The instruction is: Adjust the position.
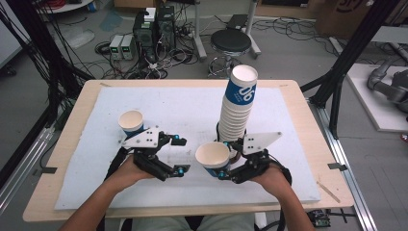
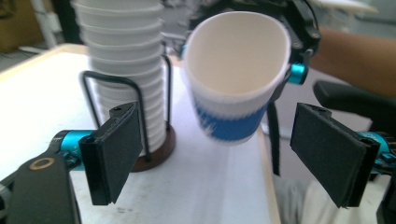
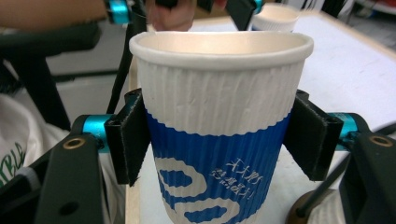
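High view: paper cup (image 1: 213,159) pinched between the right tongs (image 1: 225,169), near edge of the white board on the counter (image 1: 298,115), just left of the cup stack (image 1: 238,108). Cup tilted, mouth up and toward the camera. Left tongs (image 1: 179,155) spread, nothing between them. Second cup (image 1: 131,121) upright at far left, inside not visible.

Left gripper view: held cup (image 2: 236,79) beyond the spread pads (image 2: 116,149), empty inside, mouth leaning this way. Stack in a wire holder (image 2: 154,135).

Right gripper view: pads (image 3: 133,140) pressed on both sides of the ribbed cup (image 3: 219,126), long axis upright in the frame.
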The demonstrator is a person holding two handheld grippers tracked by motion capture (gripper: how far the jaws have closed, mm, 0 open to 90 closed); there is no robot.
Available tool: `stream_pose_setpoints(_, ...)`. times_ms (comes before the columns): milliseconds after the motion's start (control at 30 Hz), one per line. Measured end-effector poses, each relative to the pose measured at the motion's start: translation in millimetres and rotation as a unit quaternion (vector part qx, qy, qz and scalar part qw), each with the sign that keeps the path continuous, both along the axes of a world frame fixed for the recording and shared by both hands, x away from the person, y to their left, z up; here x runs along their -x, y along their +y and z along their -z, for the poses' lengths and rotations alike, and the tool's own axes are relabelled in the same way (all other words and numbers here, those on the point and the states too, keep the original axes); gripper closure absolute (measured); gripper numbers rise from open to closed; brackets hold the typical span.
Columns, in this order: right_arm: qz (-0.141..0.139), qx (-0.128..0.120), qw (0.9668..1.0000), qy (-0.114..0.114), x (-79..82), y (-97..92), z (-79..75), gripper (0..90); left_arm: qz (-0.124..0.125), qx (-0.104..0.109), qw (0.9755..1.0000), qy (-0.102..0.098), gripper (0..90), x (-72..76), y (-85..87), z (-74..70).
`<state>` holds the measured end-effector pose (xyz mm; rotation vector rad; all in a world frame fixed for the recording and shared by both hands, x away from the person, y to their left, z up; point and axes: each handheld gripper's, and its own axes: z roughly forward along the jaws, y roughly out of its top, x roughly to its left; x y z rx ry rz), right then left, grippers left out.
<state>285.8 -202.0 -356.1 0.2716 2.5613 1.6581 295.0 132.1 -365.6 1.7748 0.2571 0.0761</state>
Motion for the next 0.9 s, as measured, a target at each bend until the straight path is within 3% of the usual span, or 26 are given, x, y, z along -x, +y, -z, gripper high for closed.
stream_pose_setpoints(167,0.023,-0.030,0.9992,-0.006,6.1,-19.3,2.8,29.9,-0.045,0.026,0.9986,-0.001,16.8,-1.3,18.4,10.8)
stream_pose_setpoints(367,0.042,-0.048,0.9978,-0.016,13.1,-37.9,5.7,29.7,-0.091,0.051,0.9945,-0.007,16.5,-1.2,34.8,20.6)
stream_pose_setpoints(900,0.095,-0.063,0.9927,-0.038,27.2,-82.0,10.3,29.7,-0.163,0.055,0.9848,-0.022,16.7,3.1,61.6,38.8)
